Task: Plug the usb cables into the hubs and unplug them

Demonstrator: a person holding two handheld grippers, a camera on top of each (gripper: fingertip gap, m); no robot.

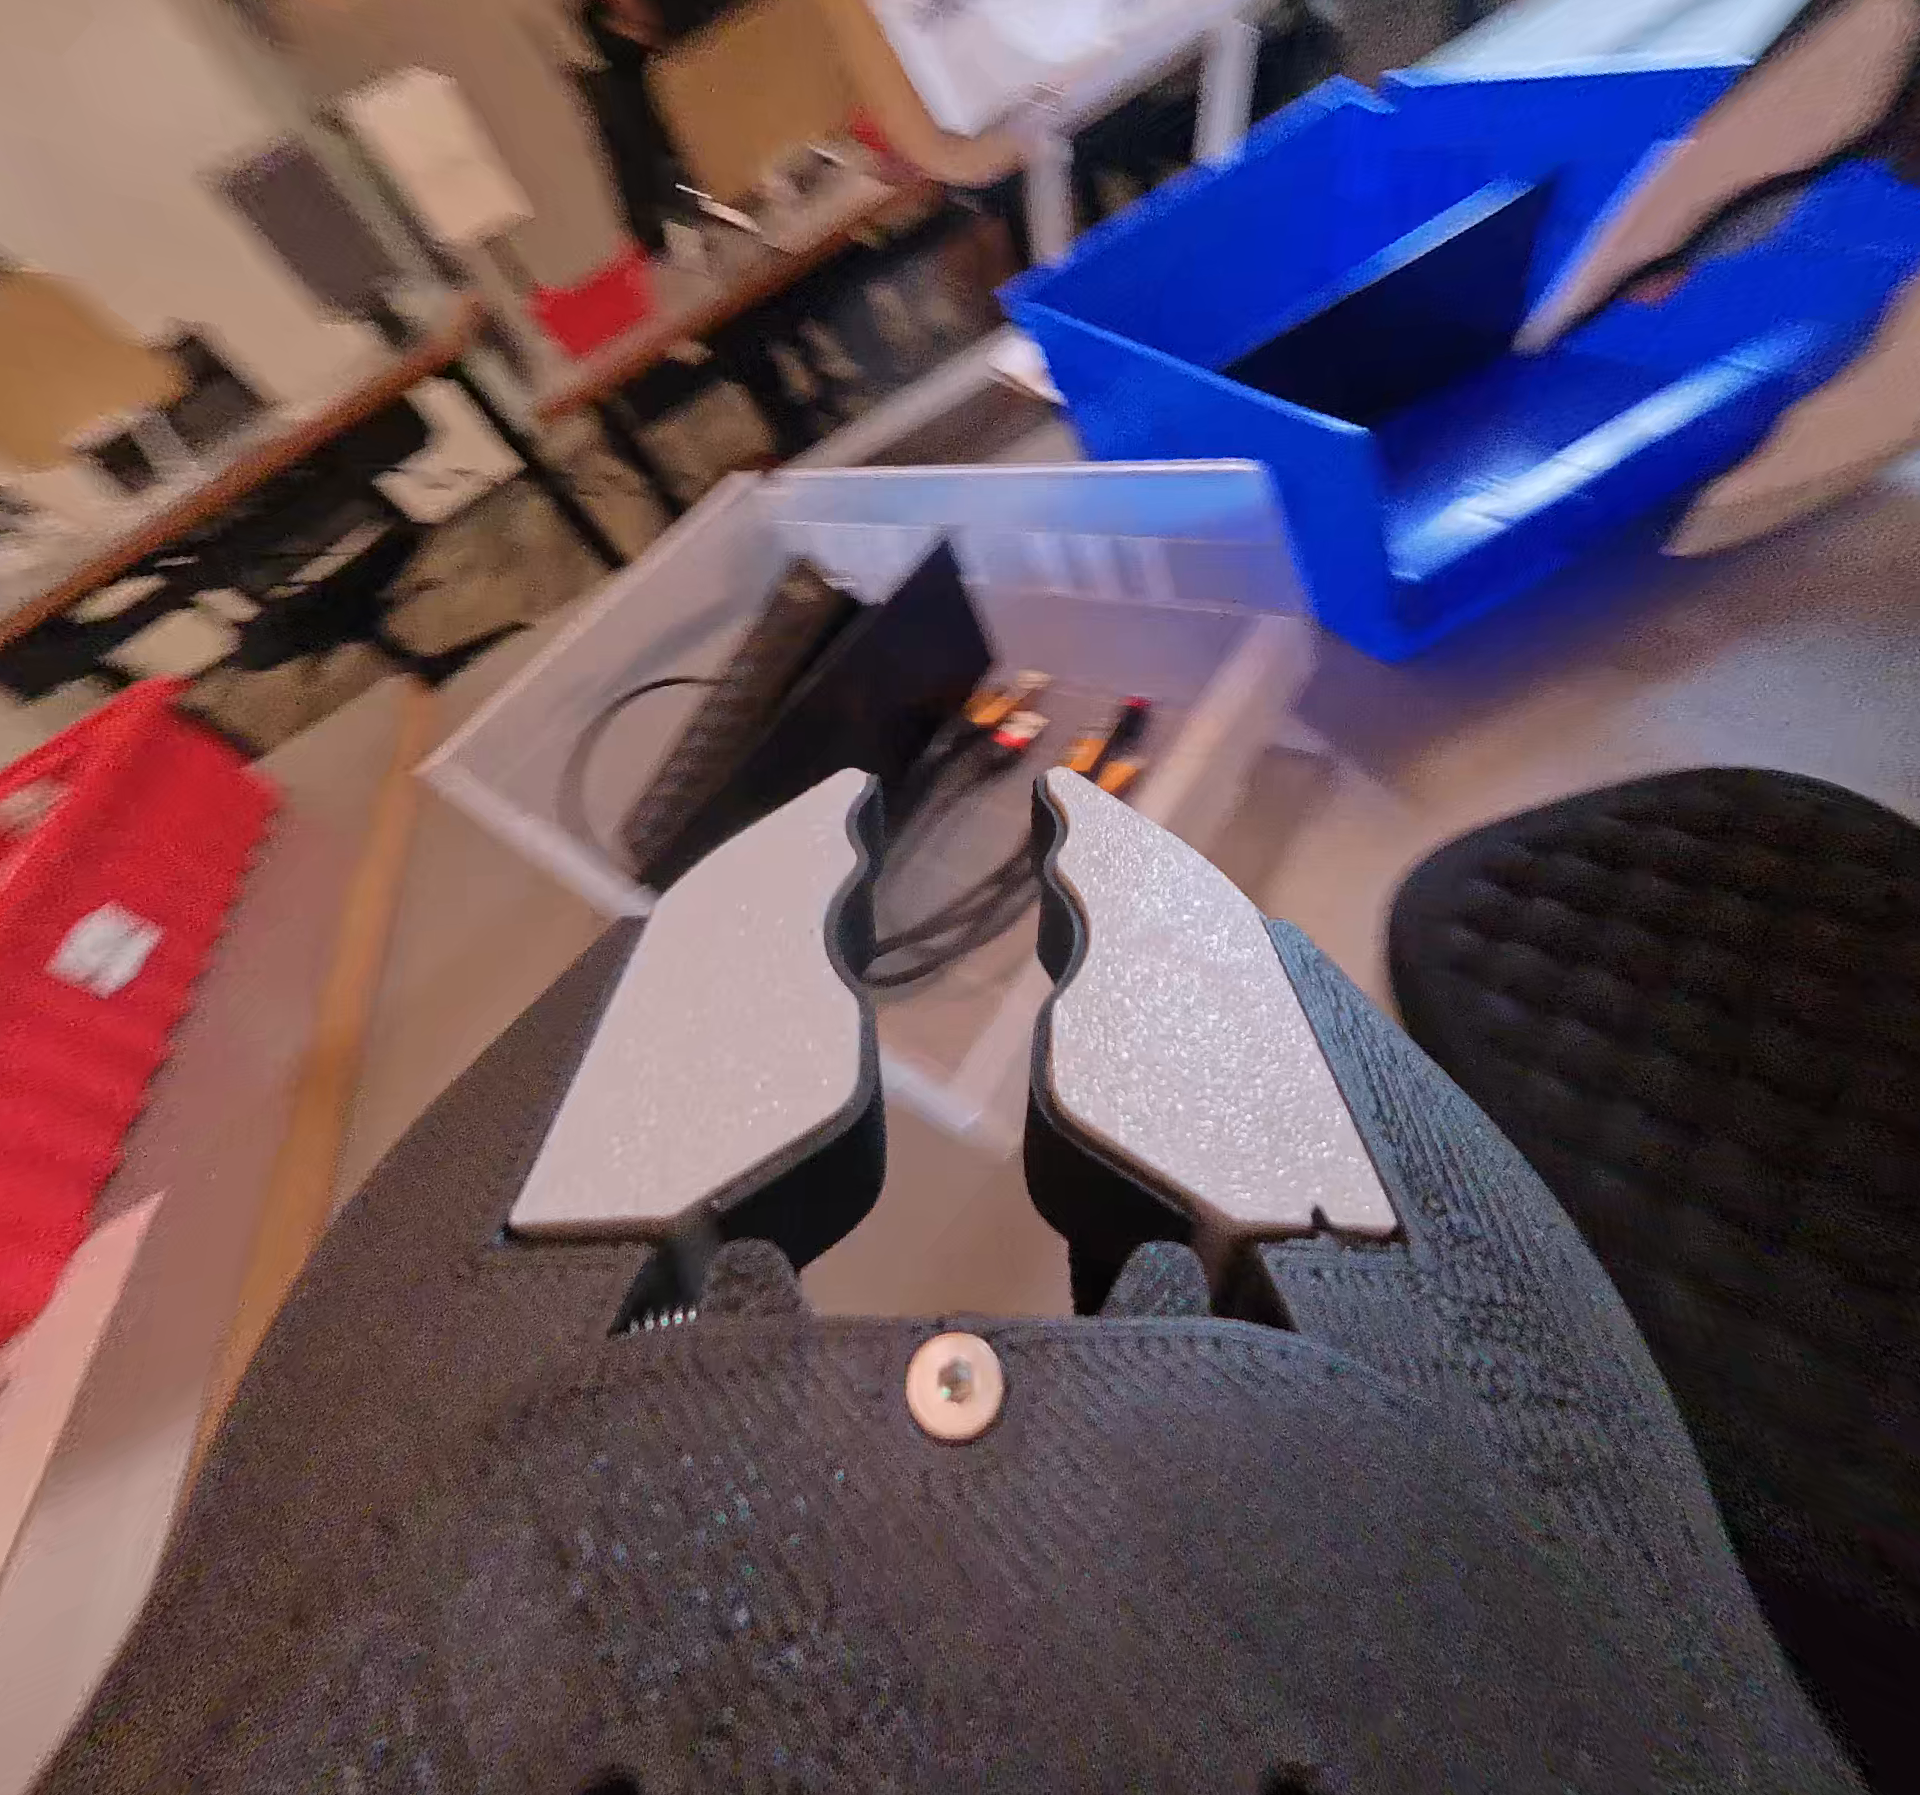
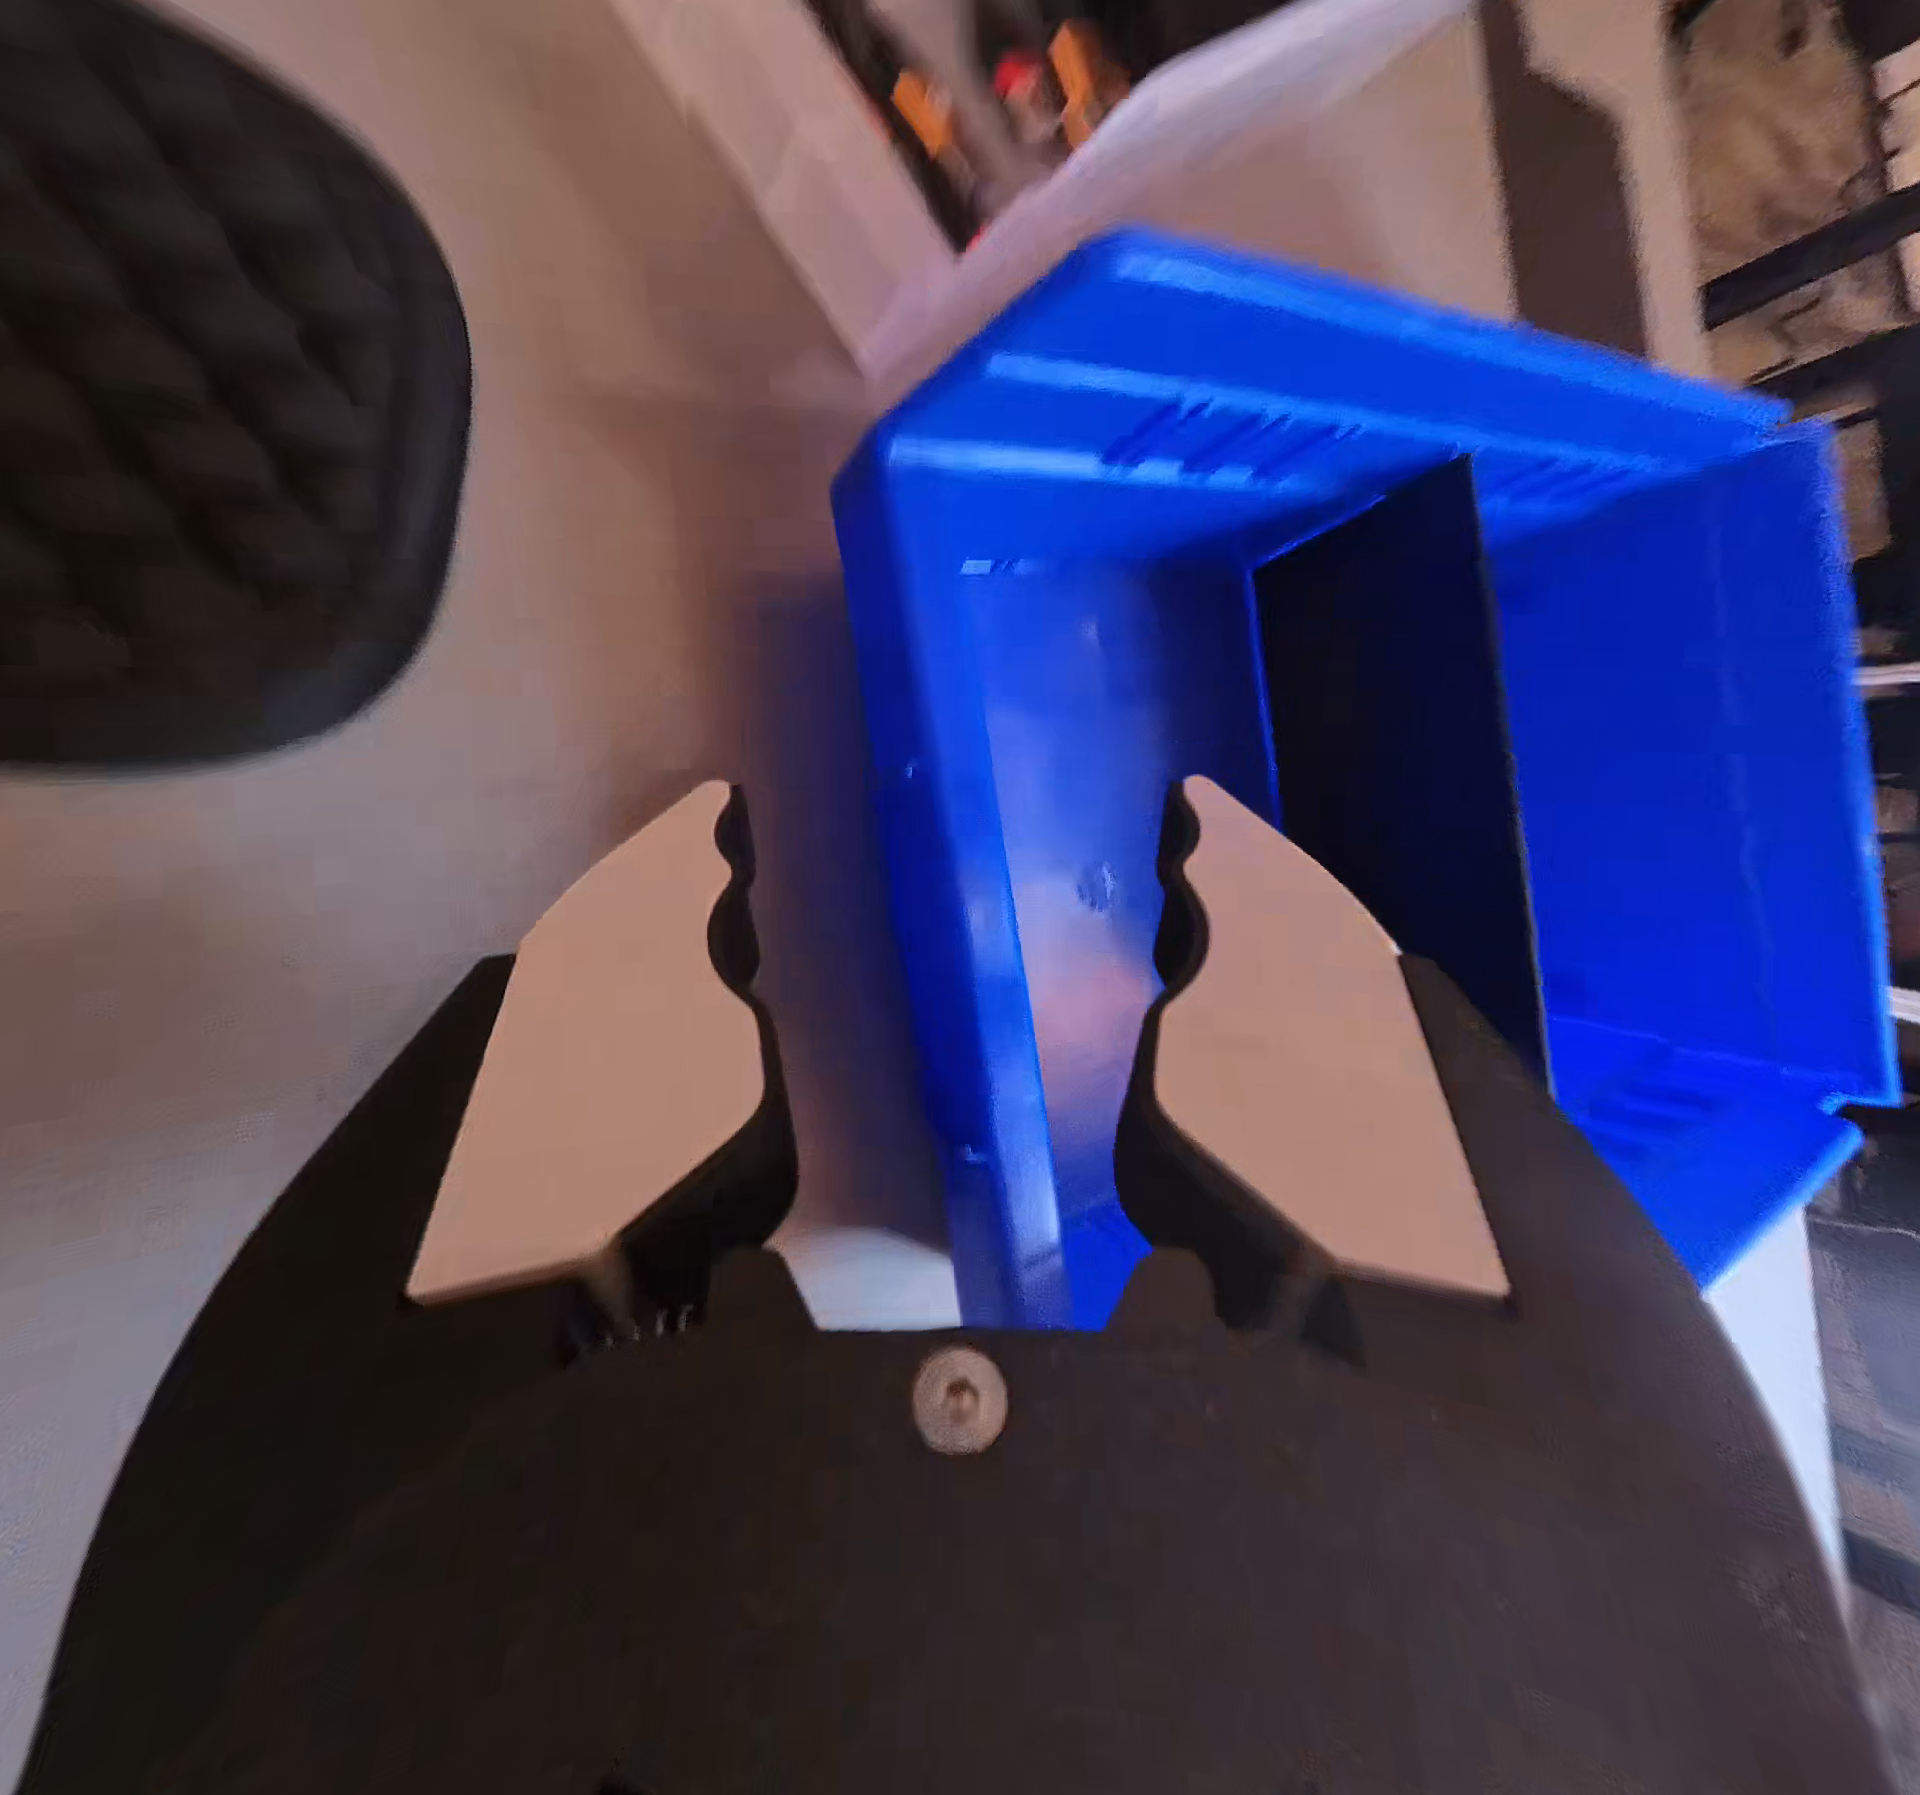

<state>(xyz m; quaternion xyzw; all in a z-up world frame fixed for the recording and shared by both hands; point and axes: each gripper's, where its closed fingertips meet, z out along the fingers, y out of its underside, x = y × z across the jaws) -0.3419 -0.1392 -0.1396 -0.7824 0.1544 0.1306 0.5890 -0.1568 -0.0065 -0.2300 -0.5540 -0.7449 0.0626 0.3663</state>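
Beige tabletop (image 2: 260,966) — glossy blue bin (image 2: 1662,758), quilted black pad (image 1: 1683,1018).

no writing can be read; the white patch on the red cloth (image 1: 104,945) left of the clear box (image 1: 623,665) is blurred

Both views were motion-blurred. In the left wrist view, the clear bin (image 1: 966,540) at 12 o'clock held dark cables (image 1: 935,914) and orange-tipped plugs (image 1: 1091,753), too smeared to identify; the blue bin (image 1: 1475,457) ran off the 3 o'clock edge. The right hand-held gripper (image 2: 956,795) hid the blue bin's near wall.
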